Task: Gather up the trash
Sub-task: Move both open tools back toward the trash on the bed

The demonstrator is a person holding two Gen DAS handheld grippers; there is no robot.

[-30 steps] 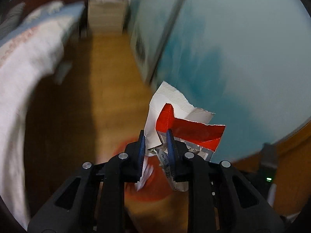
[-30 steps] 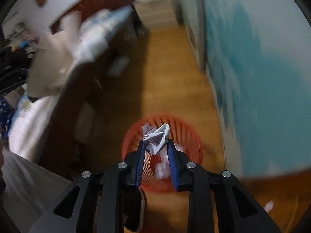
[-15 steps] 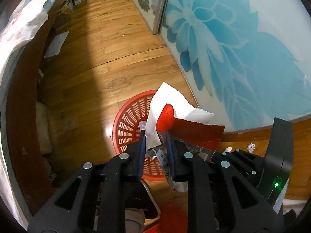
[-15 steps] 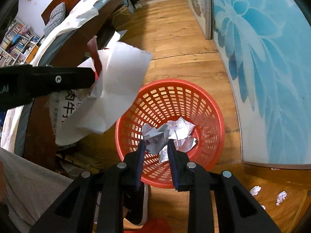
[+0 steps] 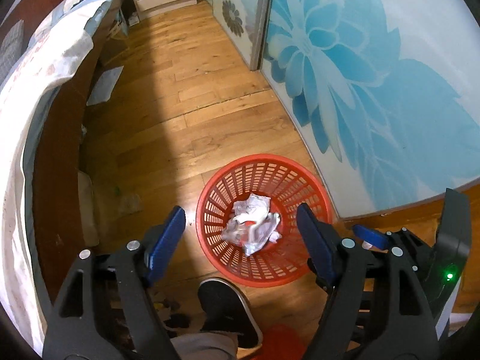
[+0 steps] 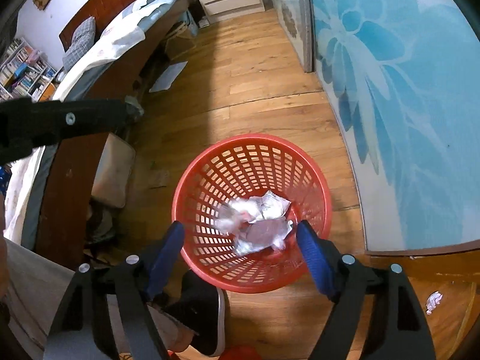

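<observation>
At the bottom of the left wrist view the left gripper [image 5: 240, 234] is spreading its blue-padded jaws wide, with nothing pressed between them. The right gripper [image 6: 240, 246], low in its own view, is doing the same: its jaws are opening and are bare, the paper below them lying loose.

Just past both sets of jaws, in the lower middle of each frame, the red basket [image 5: 318, 198] is standing on the wooden floor [image 5: 210, 96], and a heap of crumpled trash [image 5: 253, 225] is sitting at its bottom: white paper, silvery foil wrapper and a flash of red. This stuff is looking very light, soft and springy; it should crush easily and will not break, though the foil may be slick. A pinch across a thick fold or the bulk of a wad is likely holding better than a grab at a thin edge.

At the lower right of the right wrist view a small paper scrap [image 6: 434, 298] is lying on the floor, well apart from the basket. It seems the next piece to collect.

Farther up, a bed [image 6: 126, 36] is running along the left and a blue flower panel [image 6: 405, 90] along the right.
</observation>
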